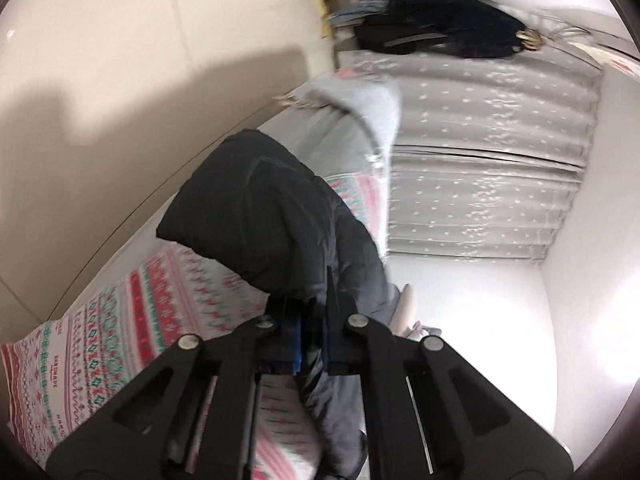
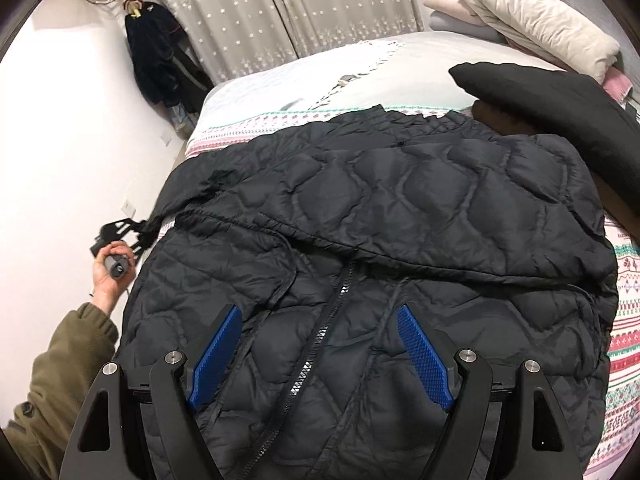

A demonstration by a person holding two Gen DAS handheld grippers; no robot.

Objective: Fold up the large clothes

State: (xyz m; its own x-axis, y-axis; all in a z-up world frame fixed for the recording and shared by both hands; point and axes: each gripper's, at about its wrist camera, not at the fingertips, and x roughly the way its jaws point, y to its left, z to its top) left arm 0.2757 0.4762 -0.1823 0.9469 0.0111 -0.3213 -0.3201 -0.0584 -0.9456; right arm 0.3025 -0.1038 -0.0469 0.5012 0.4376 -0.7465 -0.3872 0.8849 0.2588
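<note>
Left jaws clamped on jacket (image 1: 260, 200), right apart.

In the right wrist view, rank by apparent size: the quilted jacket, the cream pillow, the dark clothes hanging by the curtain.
1. Quilted jacket, by far the largest, though nearest the camera.
2. Cream pillow.
3. Hanging dark clothes; close to the pillow, farther off, so unsure.

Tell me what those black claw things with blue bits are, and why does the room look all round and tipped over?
They are grabbing tools, one in each of a person's hands, each with a wide-eyed camera that bends the room. The right gripper hangs open above a black puffy jacket spread on a bed with a patterned cover. The left gripper is tilted sideways and pinches the jacket's edge, so its picture looks tipped. In the right camera's picture you can see the left hand holding it beside the bed.
</note>
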